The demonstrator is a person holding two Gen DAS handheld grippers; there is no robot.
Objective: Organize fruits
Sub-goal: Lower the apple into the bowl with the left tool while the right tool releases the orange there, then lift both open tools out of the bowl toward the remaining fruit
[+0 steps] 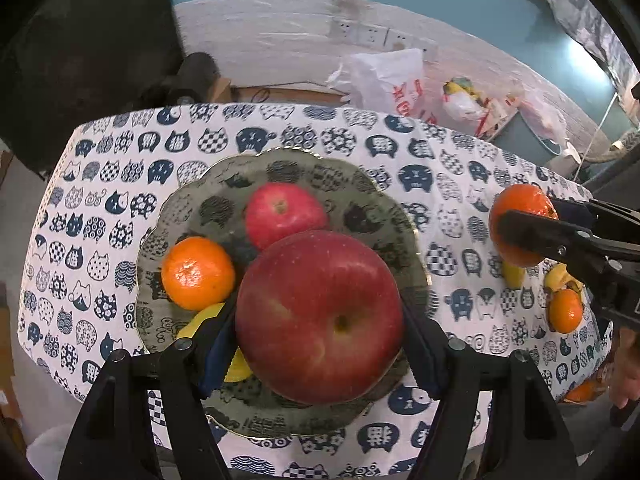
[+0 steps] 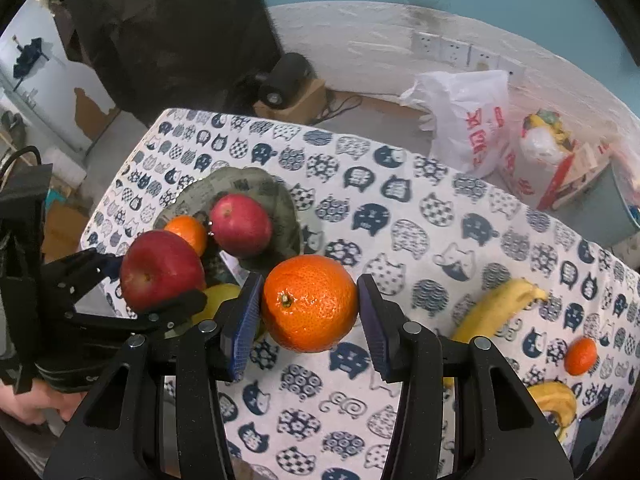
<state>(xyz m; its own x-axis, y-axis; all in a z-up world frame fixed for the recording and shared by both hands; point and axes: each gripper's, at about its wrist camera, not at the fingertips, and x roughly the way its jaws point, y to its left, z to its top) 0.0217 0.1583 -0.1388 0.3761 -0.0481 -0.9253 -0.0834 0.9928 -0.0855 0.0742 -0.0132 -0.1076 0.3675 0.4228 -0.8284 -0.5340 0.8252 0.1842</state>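
Observation:
My left gripper (image 1: 320, 322) is shut on a big red apple (image 1: 320, 312), held just above the near side of a glass plate (image 1: 360, 184). On the plate lie a smaller red apple (image 1: 284, 212), an orange (image 1: 198, 272) and a yellow fruit (image 1: 200, 320) partly hidden by my finger. My right gripper (image 2: 310, 292) is shut on a large orange (image 2: 310, 304), above the cat-print tablecloth (image 2: 400, 208) right of the plate (image 2: 256, 188). To the left in the right wrist view, the left gripper (image 2: 152, 280) carries its apple (image 2: 160, 268).
Two bananas (image 2: 496, 308) (image 2: 556, 400) and a small orange (image 2: 580, 356) lie on the cloth at the right. Behind the table's far edge, plastic bags (image 2: 468, 120) and a cardboard box (image 2: 296, 104) stand on the floor. A person's hand (image 2: 24, 400) grips the left tool.

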